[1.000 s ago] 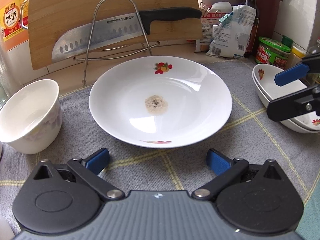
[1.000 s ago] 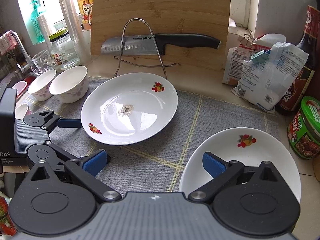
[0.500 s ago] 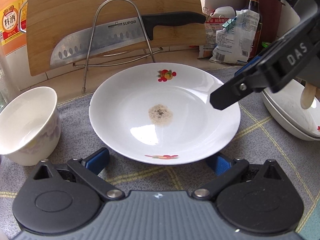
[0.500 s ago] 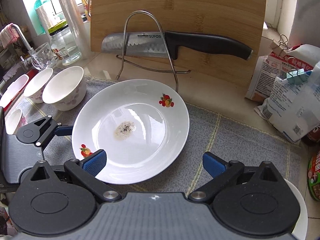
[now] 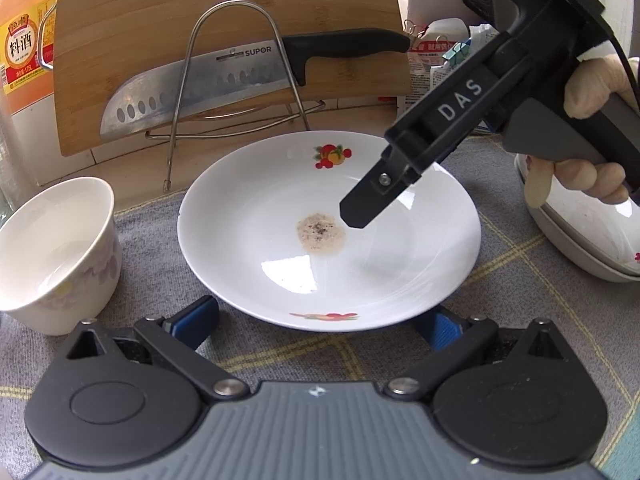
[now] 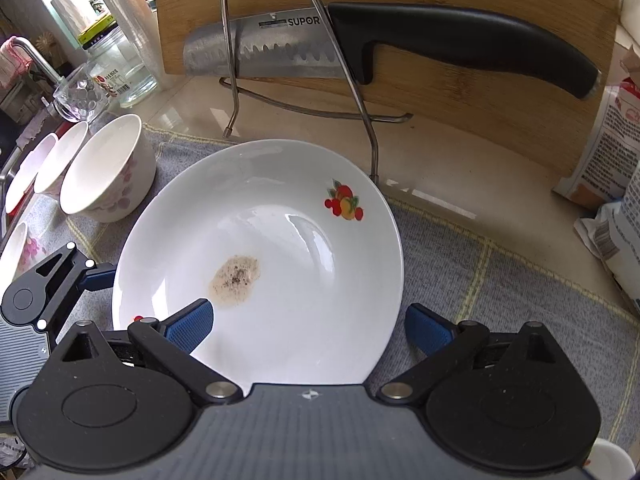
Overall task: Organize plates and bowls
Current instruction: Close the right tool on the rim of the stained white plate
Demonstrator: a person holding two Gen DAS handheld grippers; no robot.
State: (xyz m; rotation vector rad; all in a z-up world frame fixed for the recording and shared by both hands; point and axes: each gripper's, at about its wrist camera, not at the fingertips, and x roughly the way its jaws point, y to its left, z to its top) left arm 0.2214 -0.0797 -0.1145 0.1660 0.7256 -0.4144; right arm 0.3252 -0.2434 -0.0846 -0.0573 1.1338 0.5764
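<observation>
The plate is taken as the landmark: it is lying flat on the grey mat, with a brown speckled residue patch at its centre. Judged step: the plate is being approached for a grasp by both tools, probably so it can be stacked with the bowl stack to the plate's right; nothing is being lifted yet.

The left gripper is being held spread wide at the plate's near rim, one blue pad at each side of the rim, nothing gripped. The right gripper is likewise being held released, hanging over the plate's right rim; its left pad is showing above the plate's inner surface, its right pad outside the rim over the mat. Contact cannot be told.

Next move, as judged: one finger is needing to be slid under the rim and one over it, then closed on the thin edge. The rim is sitting low on the mat, so a shallow entry angle is being called for.

Room: the small bowl is standing near the plate's left, the wire rack with knife and cutting board just behind the plate. More small bowls are lined up beyond the plate's left. Free mat is lying in front and to the plate's right front.
</observation>
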